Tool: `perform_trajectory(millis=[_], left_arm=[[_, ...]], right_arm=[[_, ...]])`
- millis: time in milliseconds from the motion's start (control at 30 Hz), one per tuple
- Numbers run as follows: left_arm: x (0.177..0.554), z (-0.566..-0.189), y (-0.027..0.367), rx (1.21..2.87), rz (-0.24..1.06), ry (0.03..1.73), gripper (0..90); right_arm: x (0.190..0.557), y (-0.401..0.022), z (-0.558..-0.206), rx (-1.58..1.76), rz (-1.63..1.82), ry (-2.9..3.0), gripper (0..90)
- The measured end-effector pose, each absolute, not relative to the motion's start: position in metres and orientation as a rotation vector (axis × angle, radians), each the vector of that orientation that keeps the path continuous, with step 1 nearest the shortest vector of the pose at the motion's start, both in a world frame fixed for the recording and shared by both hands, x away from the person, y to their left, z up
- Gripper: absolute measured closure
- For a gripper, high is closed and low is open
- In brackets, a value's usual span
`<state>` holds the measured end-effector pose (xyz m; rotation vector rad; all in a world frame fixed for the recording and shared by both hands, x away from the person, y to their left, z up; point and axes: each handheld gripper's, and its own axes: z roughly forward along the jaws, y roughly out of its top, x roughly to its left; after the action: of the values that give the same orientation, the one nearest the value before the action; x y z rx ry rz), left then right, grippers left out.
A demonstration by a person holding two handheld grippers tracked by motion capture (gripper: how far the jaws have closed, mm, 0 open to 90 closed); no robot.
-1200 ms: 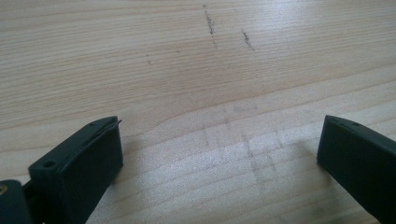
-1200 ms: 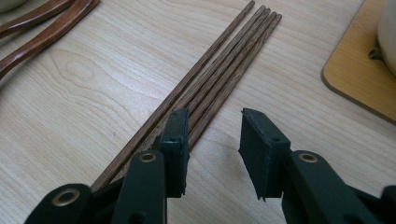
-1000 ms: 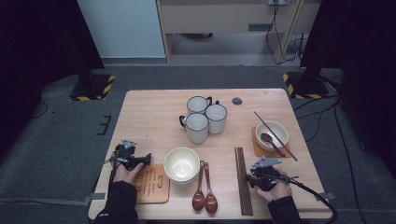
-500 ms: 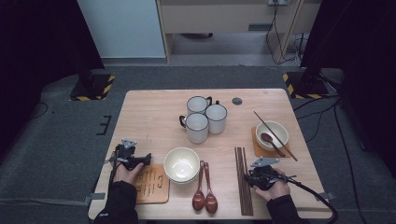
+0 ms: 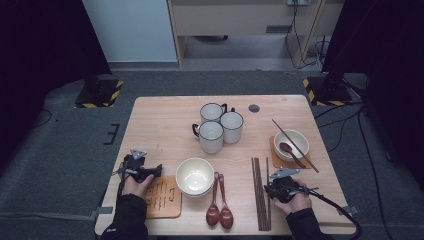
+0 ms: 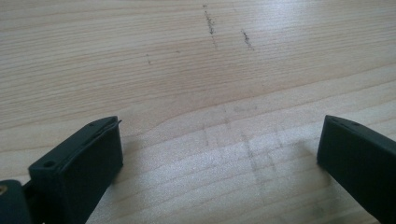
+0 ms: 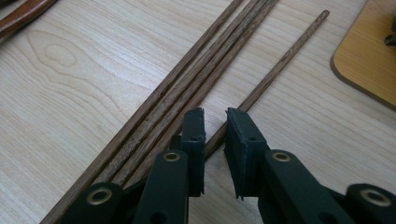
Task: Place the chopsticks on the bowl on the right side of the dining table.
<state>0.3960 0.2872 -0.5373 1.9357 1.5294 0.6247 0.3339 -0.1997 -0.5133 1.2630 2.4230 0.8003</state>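
My right gripper lies low at the table's front right, pointing at the wooden chopsticks. A single chopstick runs into the narrow gap between its jaws. The jaws have just been closing, and a sliver of space still shows on each side of the stick. Several more chopsticks lie bundled just beside it. My left gripper rests at the front left, open wide over bare wood with nothing between its jaws.
A white bowl and two brown spoons sit at the front middle, beside a wooden board. Three mugs stand mid-table. A bowl holding a spoon and chopsticks sits on a coaster at right.
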Motion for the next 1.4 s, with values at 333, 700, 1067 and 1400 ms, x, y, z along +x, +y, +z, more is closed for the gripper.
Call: perform_trajectory(millis=[333, 700, 1067, 1400], left_arm=[[0.396, -0.537, 0.287, 1.937, 0.625, 1.529, 0.0], [0.396, -0.537, 0.287, 1.937, 0.624, 1.529, 0.0], [0.396, -0.537, 0.287, 1.937, 0.624, 1.529, 0.0], [0.396, -0.537, 0.287, 1.937, 0.624, 1.529, 0.0]], right_arm=[[0.336, -0.203, -0.512, 1.277, 0.759, 2.406, 79.9], [0.339, -0.205, -0.510, 1.299, 0.736, 2.402, 82.5], [0.333, -0.212, -0.496, 1.300, 0.830, 2.335, 74.0], [0.324, -0.239, -0.481, 1.324, 0.986, 2.230, 68.5]])
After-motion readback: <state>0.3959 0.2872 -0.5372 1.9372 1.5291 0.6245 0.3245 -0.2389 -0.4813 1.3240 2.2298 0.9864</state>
